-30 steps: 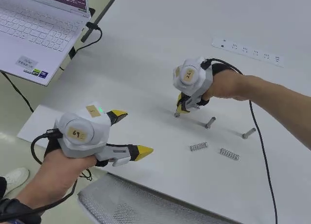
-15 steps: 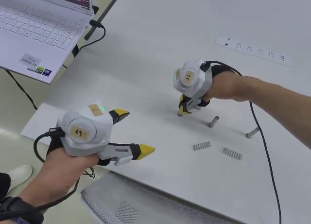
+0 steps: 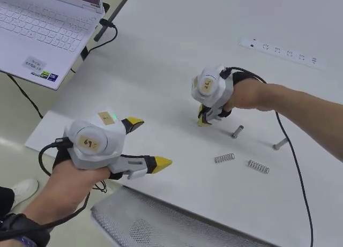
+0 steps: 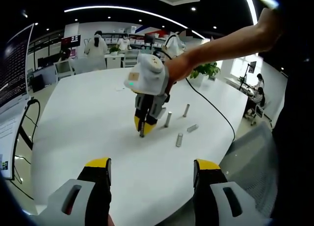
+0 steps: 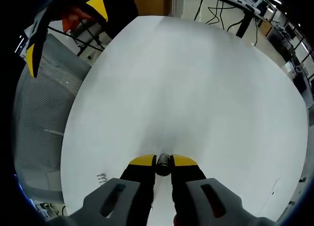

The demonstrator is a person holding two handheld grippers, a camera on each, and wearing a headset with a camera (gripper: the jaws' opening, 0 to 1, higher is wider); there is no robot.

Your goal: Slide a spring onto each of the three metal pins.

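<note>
My right gripper (image 3: pixel 203 119) points down at the white table (image 3: pixel 161 70), shut on a short spring (image 5: pixel 163 164) that stands upright with its lower end on the table (image 4: pixel 142 131). I cannot tell whether a pin sits inside it. Two bare metal pins (image 3: pixel 236 131) (image 3: pixel 278 144) lie to its right. Two loose springs (image 3: pixel 224 158) (image 3: pixel 258 166) lie nearer the front edge. My left gripper (image 3: pixel 147 142) hovers open at the table's near left edge with nothing between its fingers, well away from the parts (image 4: pixel 152 163).
An open laptop (image 3: pixel 43 22) sits at the far left with a black cable (image 3: pixel 104 30) beside it. A white power strip (image 3: pixel 281 51) lies at the back right. A grey mesh chair (image 3: pixel 161 225) stands below the table's front edge.
The right gripper has dipped a little closer to the table, so the lower end of the held piece no longer shows beneath its tips in the head view. The left gripper has barely moved.
</note>
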